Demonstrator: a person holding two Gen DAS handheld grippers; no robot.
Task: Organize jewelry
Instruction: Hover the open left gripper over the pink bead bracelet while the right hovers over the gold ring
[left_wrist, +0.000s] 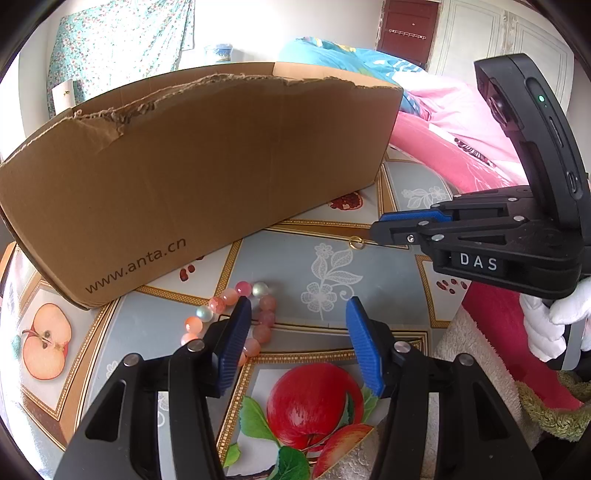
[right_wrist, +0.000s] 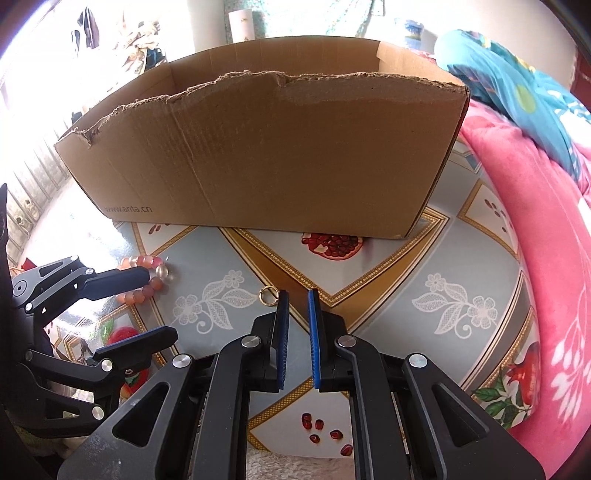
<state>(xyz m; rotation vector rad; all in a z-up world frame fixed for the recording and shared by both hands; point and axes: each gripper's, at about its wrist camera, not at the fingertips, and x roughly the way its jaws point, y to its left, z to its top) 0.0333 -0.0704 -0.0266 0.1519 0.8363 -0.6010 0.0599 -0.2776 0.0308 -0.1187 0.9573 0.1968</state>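
Note:
A bracelet of pink and pearly beads lies on the fruit-patterned tablecloth, in front of an open cardboard box. My left gripper is open; its left finger rests over the bracelet, with a few beads between the jaws and no pad pressing them. A small gold ring lies further right. In the right wrist view, my right gripper is nearly closed to a narrow slit with nothing in it. The ring sits just left of its left fingertip. The bracelet, left gripper and box also show.
A pink blanket and teal bedding border the table on the right. A white-gloved hand holds the right gripper. A fluffy cloth lies at the table's near right edge.

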